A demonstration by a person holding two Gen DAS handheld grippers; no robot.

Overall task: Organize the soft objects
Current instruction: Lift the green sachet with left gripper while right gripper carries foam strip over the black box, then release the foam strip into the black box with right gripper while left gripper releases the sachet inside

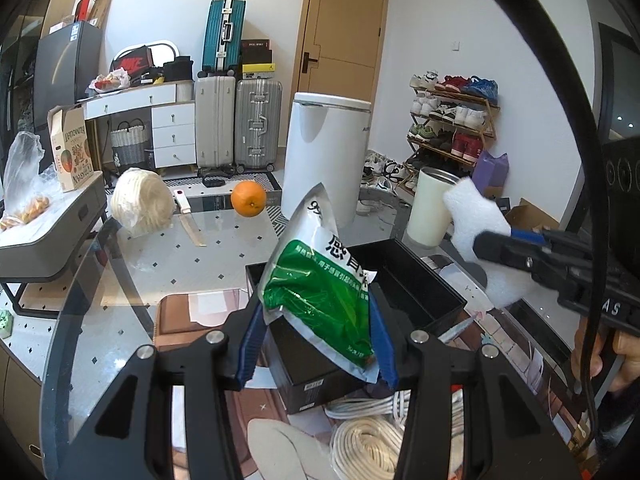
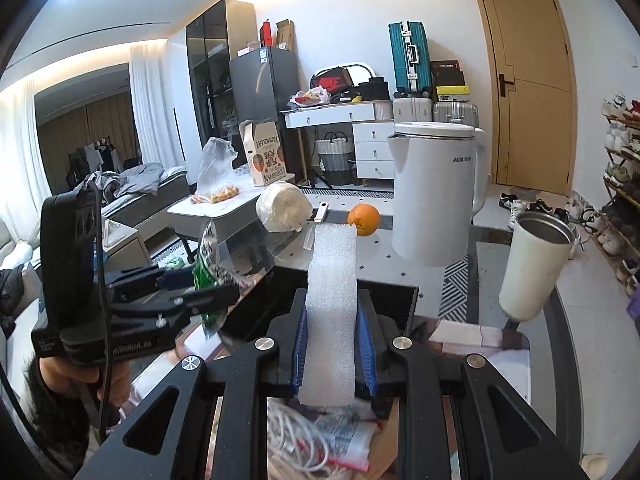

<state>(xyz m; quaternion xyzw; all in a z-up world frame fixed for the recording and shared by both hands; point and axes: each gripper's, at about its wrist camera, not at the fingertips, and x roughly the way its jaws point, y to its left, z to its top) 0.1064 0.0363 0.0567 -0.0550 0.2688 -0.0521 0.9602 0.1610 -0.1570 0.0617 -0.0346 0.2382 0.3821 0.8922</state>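
My left gripper [image 1: 316, 340] is shut on a green and silver medicine pouch [image 1: 320, 280], holding it upright over the near end of an open black box [image 1: 416, 280] on the glass table. My right gripper [image 2: 331, 344] is shut on a white foam strip [image 2: 331, 304] that stands up between the blue pads [image 2: 366, 344]. In the left wrist view the right gripper [image 1: 492, 248] holds the foam [image 1: 476, 216] just right of the box. In the right wrist view the left gripper [image 2: 208, 300] with the pouch [image 2: 208, 264] is at the left, the box [image 2: 272, 300] between them.
On the glass table [image 1: 224, 248] stand a white kettle [image 1: 324, 152], a white steel tumbler [image 1: 432, 208], an orange [image 1: 248, 199], a knife [image 1: 188, 220] and a wrapped cabbage [image 1: 140, 204]. Coiled white cables [image 1: 368, 440] lie under the glass. Suitcases, a desk and a shoe rack [image 1: 452, 120] stand behind.
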